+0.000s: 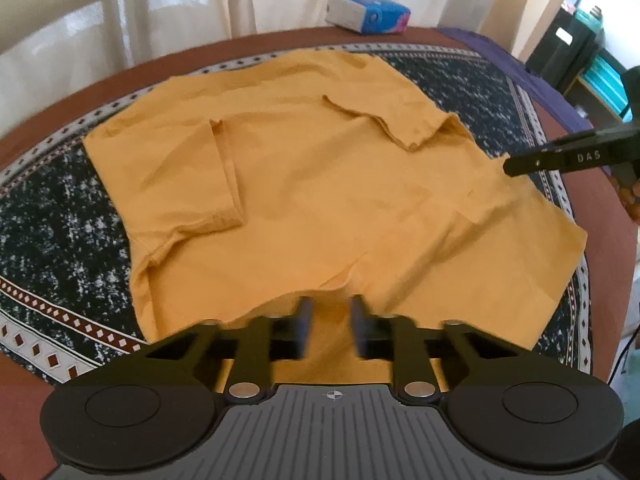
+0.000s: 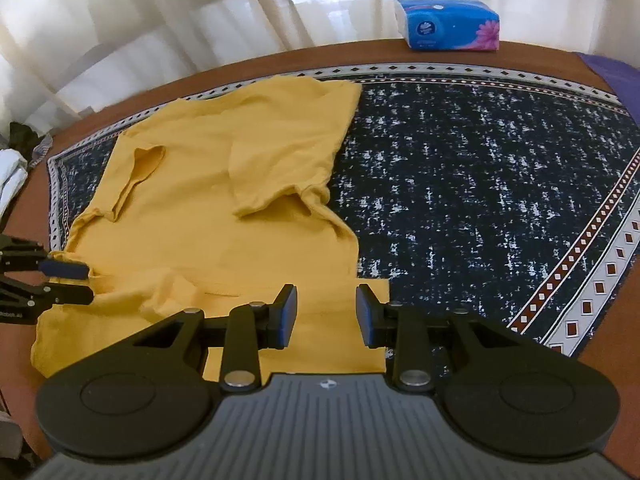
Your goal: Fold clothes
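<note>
A mustard-yellow T-shirt [image 1: 312, 184] [image 2: 224, 216] lies spread on a dark speckled mat [image 1: 48, 220] [image 2: 480, 184], both sleeves folded inward over its body. My left gripper [image 1: 331, 320] hangs low over the shirt's near hem, a narrow gap between its fingers and yellow cloth showing in that gap. In the right wrist view the left gripper [image 2: 72, 282] reaches in from the left at the hem, where the cloth bunches. My right gripper [image 2: 327, 314] stands open over the shirt's near right corner. In the left wrist view the right gripper [image 1: 510, 166] shows side-on at the shirt's right edge.
The mat covers a brown table [image 2: 200, 74]. A blue tissue box [image 1: 366, 12] [image 2: 450, 24] stands at the far edge before pale curtains. Purple cloth [image 1: 500, 52] [image 2: 616, 72] lies at the far right, and other garments [image 2: 16, 152] are piled at the left.
</note>
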{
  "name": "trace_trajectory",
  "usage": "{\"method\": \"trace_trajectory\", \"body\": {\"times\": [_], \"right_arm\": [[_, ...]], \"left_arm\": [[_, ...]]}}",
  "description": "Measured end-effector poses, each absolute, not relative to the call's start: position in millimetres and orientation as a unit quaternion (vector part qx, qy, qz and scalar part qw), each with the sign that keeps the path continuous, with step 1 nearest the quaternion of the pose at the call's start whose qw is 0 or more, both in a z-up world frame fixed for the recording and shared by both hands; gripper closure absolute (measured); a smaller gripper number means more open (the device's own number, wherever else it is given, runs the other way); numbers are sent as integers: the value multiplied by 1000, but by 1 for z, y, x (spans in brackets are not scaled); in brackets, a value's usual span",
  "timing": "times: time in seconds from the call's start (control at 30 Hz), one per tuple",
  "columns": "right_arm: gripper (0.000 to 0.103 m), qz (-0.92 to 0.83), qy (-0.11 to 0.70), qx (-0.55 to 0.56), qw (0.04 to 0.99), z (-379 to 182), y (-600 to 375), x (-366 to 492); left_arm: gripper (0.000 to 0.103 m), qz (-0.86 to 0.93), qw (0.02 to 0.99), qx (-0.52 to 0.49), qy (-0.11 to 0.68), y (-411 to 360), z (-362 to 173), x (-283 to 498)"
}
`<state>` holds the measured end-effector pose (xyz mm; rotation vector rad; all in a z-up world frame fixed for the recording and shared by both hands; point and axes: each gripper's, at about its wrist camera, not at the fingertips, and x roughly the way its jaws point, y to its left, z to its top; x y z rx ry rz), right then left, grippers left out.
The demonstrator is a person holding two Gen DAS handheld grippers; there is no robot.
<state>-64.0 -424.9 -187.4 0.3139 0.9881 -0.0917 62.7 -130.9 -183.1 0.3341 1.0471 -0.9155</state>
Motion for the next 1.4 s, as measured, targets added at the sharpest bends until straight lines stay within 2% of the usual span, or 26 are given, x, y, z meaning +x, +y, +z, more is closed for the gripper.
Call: {"method": "trace_trajectory", "body": {"times": [0.03,0.07,0.13,0.3,0.33,0.37,0.4,0.47,0.7,0.73,0.8,0.83,0.9,0.93,0.97,1.03,1.1,1.2,1.23,1.27,1.33,1.4], "right_arm": [[63,-46,472,148,868,-187,-425,-64],[59,-49,474,144,867,-188,-426,-64],[57,-58,477,139,866,-189,-427,-65],[57,-71,485,151,858,-196,-434,-64],[62,-66,488,156,856,-198,-434,-63],[85,-60,491,158,854,-199,-434,-62],[94,-59,490,158,855,-200,-434,-62],[100,-67,472,163,864,-196,-435,-64],[99,-109,464,174,862,-203,-440,-65],[96,-110,465,177,860,-203,-441,-65],[82,-115,466,177,859,-201,-442,-65],[70,-119,459,171,864,-197,-442,-67],[66,-117,444,160,874,-188,-440,-72],[66,-111,444,161,874,-185,-438,-75],[66,-104,445,161,875,-182,-437,-78],[63,-90,446,165,875,-180,-433,-84],[58,-80,451,164,874,-179,-428,-91],[57,-66,466,160,868,-182,-419,-99],[57,-62,471,157,866,-184,-417,-100],[59,-59,475,155,864,-186,-415,-101],[59,-56,485,161,857,-191,-414,-99],[60,-59,495,161,852,-195,-414,-96]], "left_arm": [[95,-418,756,154,479,-131,-184,63],[99,-416,758,155,478,-131,-185,63],[103,-404,767,158,473,-131,-186,64],[103,-382,780,134,477,-126,-188,75],[103,-380,781,132,477,-126,-188,76],[103,-378,783,130,477,-127,-189,77],[103,-374,786,129,476,-127,-189,78],[103,-367,791,128,472,-127,-189,78],[103,-315,816,96,475,-115,-192,92],[101,-309,818,86,477,-110,-190,94],[83,-299,826,70,473,-99,-182,94],[81,-295,830,62,470,-92,-177,94],[80,-287,835,48,467,-79,-168,91],[74,-286,835,42,468,-72,-165,89],[59,-285,834,38,472,-65,-164,86],[39,-276,834,30,477,-55,-163,79],[38,-271,831,22,485,-47,-165,73],[38,-250,831,13,496,-42,-175,69],[39,-243,831,9,500,-41,-179,70],[48,-241,830,8,503,-42,-182,71],[92,-233,829,25,507,-47,-189,72],[93,-231,833,32,502,-49,-191,73]]}}
